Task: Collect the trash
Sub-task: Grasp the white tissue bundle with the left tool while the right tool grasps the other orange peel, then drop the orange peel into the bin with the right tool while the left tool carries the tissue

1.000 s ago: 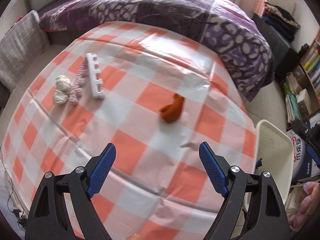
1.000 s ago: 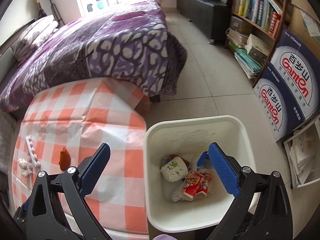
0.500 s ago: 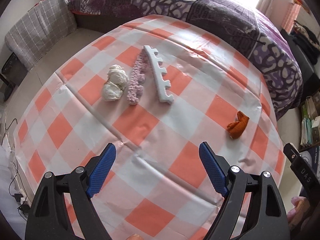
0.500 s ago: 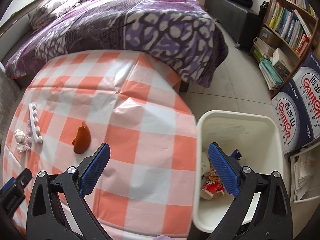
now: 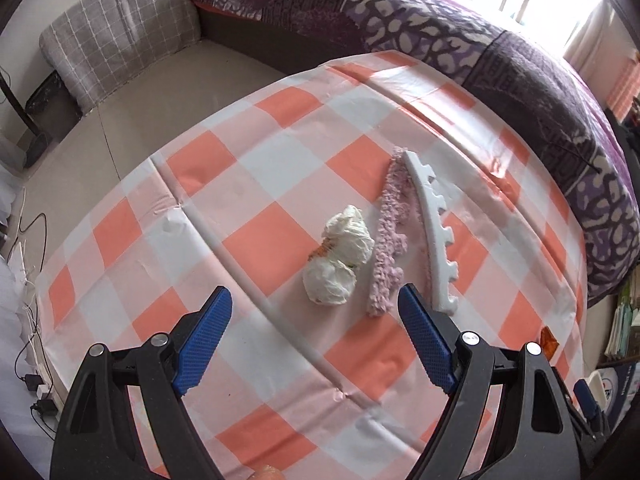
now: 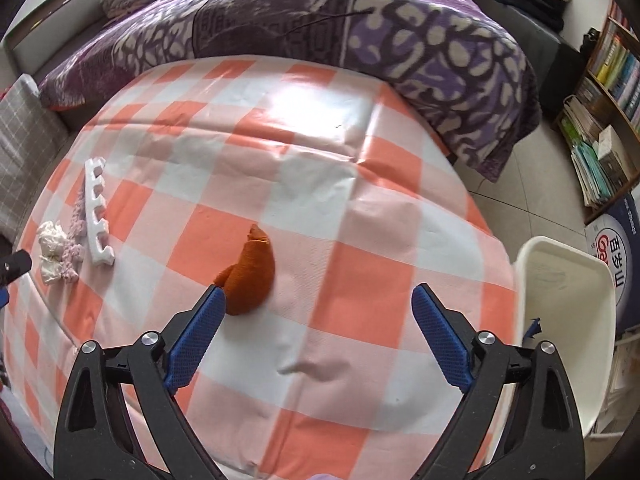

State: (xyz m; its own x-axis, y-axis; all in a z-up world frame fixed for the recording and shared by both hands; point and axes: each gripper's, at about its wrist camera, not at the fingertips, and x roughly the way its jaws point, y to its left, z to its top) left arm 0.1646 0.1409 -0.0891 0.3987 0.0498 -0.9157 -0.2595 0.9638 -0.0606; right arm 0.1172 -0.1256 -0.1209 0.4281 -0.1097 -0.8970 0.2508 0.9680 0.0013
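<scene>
On the checked tablecloth lie a crumpled white tissue wad, a pink fuzzy strip and a white notched foam strip, side by side. My left gripper is open and empty, just short of the tissue wad. An orange crumpled scrap lies mid-table. My right gripper is open and empty, its left fingertip next to the scrap. The tissue, the pink strip and the foam strip show far left in the right wrist view.
A white trash bin stands off the table's right edge. A purple patterned bed borders the far side. A bookshelf and boxes stand at the right. A grey checked cushion and cables lie at the left.
My left gripper moved left toward the tissue and strips, which now lie close ahead. My right gripper swung left from over the bin to over the table by the orange scrap.
</scene>
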